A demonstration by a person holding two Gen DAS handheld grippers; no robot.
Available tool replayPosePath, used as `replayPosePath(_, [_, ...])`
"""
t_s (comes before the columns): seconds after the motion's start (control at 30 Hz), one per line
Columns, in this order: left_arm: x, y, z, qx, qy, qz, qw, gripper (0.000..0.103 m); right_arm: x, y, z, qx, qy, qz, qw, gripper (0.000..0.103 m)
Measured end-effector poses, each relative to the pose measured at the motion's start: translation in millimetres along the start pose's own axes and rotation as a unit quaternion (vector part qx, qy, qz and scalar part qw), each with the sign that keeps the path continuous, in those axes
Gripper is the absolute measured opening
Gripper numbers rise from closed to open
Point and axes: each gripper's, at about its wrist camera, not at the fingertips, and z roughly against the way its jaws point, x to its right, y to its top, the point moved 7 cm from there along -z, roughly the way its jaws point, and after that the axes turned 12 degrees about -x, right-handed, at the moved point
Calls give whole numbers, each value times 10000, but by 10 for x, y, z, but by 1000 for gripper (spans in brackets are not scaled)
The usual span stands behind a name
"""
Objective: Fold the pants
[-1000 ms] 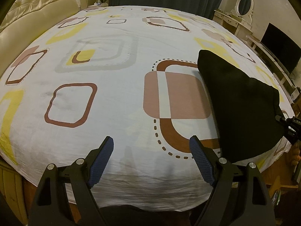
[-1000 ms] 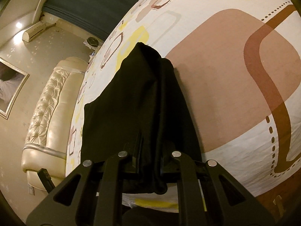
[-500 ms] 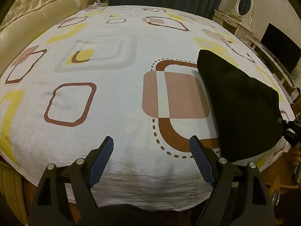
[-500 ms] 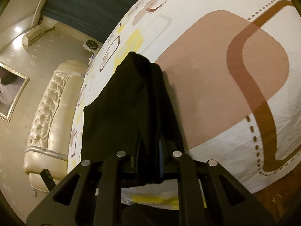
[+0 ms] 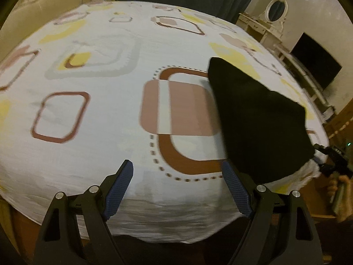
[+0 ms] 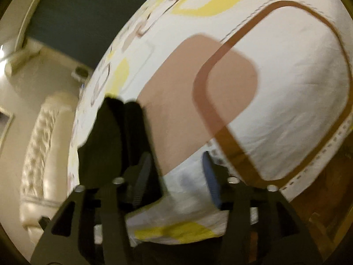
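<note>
**Letting go of the folded pants at the bed's edge**

Opening at this moment, the jaws of the right gripper (image 6: 174, 176) stand part-way apart with only bedsheet (image 6: 286, 88) between them; the black pants (image 6: 110, 143) sit just off the left pad, at about nine o'clock from the gap, and nothing presses on the cloth. In my judgement this is a release: the bundle has been laid where it should rest, so the grip is no longer needed.

The left gripper (image 5: 176, 185) hangs spread wide and empty over the near edge of the bed, its blue pads (image 5: 119, 187) well apart with bare sheet between them. It looks like it is being kept out of the way, near enough to help smooth or tuck if wanted.

In the left wrist view the pants (image 5: 260, 123) lie on the right side of the bed, at roughly three o'clock from the brown square printed on the sheet, stretching from near the bed's middle towards its near right corner. There the right gripper (image 5: 331, 154) shows only as a dark frame just past the cloth's corner, with fingers of the person's hand (image 5: 339, 187) below it.

The garment reads as a compact, flat dark shape, narrower at the far end and wider at the near one, with straight edges. From the right wrist view a lengthwise ridge hints at stacked layers. Both views are blurred, so seams and waistband cannot be made out. The folding seems close to finished.
</note>
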Motion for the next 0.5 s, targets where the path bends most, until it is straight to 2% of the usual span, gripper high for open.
replayPosePath(0.13, [124, 29, -58, -150, -674, 113, 9975, 82, -118, 82, 189, 424, 653, -56, 9970, 73])
replayPosePath(0.17, [175, 37, -112, -289, -974, 136, 9947, 82, -150, 75, 174, 388, 826, -49, 9958, 75])
replayPosePath(0.23, [239, 40, -185, -422, -1303, 199, 9904, 83, -203, 34, 49, 158, 1020, -18, 9947, 76])
replayPosePath(0.37, [362, 71, -318, -519, -1791, 328, 9819, 83, -279, -121, -238, -312, 940, 120, 9950, 76])
replayPosePath(0.5, [525, 90, -498, -731, -2340, 451, 9684, 83, -314, -211, -429, -609, 912, 211, 9937, 77])
